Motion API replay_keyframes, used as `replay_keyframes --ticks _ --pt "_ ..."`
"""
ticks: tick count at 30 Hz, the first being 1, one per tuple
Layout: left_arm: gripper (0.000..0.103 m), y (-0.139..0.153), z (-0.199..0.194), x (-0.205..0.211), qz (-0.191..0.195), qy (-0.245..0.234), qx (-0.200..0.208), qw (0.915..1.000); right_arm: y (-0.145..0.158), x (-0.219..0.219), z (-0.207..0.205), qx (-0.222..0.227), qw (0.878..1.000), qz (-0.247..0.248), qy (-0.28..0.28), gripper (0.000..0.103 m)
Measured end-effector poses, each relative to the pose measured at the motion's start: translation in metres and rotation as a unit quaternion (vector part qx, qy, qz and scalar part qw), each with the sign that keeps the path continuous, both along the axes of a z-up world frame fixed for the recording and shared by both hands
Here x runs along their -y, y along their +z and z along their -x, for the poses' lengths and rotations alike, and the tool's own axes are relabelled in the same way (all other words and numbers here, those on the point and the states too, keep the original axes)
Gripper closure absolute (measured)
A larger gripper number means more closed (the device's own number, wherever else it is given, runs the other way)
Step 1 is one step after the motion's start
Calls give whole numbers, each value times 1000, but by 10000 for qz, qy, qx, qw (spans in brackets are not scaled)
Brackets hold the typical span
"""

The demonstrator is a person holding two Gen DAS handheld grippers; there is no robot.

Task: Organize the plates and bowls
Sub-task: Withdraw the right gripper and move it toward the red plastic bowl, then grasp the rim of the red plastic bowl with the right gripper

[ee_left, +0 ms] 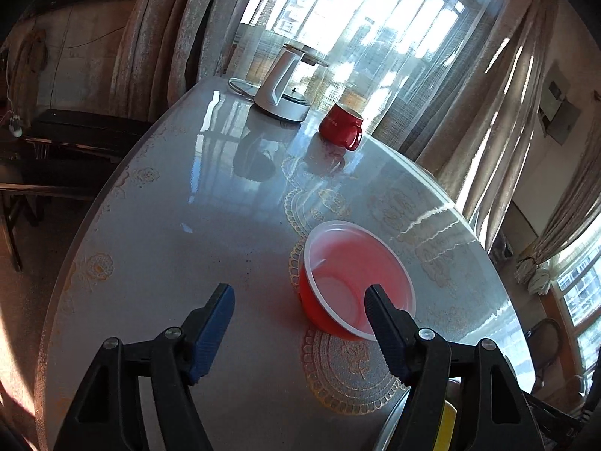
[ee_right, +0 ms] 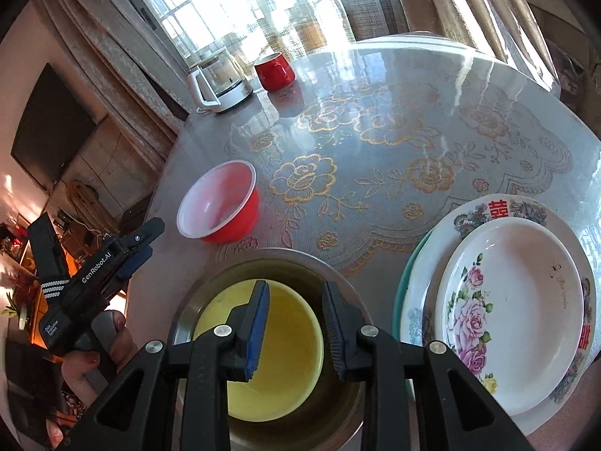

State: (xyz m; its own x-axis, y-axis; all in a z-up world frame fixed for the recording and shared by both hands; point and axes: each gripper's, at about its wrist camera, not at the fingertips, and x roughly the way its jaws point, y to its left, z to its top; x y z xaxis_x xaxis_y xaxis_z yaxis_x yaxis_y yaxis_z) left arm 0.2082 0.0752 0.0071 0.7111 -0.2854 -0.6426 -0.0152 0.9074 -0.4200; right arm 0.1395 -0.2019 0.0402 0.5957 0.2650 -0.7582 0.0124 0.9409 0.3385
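**Inspector:** Left gripper (ee_left: 298,308), condition?

**Assessor:** Jaws spread wide, nothing between the pads. The red bowl (ee_left: 357,278) sits upright on the table (ee_left: 169,263), just ahead of the tool and off to its right-finger side. The right fingertip (ee_left: 379,300) overlaps the bowl's near rim in the wrist view; whether it touches, I cannot tell.

**Inspector:** Right gripper (ee_right: 295,323)?

**Assessor:** Partly parted, pinching nothing. It hangs directly over the yellow bowl (ee_right: 278,342), which is nested in the metal bowl (ee_right: 338,282) beneath its fingers. The plate stack (ee_right: 511,300) lies just beyond its right finger.

**Inspector:** Step in hand, in your judgement?

**Assessor:** Collecting the red bowl with the left tool, to nest it with the other bowls.

**Inspector:** Recommendations?

**Assessor:** Shift the left tool toward its right-finger side so the near wall of the bowl falls between the pads, one finger inside, one outside. Close on the rim squarely. The wall looks thin plastic and likely light, so a slanted pinch may tip or skid it on the glossy tabletop. Lift level. Keep the right tool clear of the nest before lowering.
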Motion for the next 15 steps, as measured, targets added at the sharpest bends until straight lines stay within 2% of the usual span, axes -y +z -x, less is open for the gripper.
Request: replay_keyframes --ticks 3,7,10,15 --pt "30 -2 -12 6 -217 -37 -88 9997 4 -2 -11 45 9999 81 -93 64" --pt "28 -7 -23 9 -354 -71 -116 9993 7 -8 -29 73 9998 145 -74 61" --pt "27 -16 -26 5 -434 -71 -280 9986 6 -13 -41 67 9997 211 -84 52" --pt "27 -22 -27 0 -400 -54 -388 9984 -4 -22 -65 -135 9998 170 -44 51"
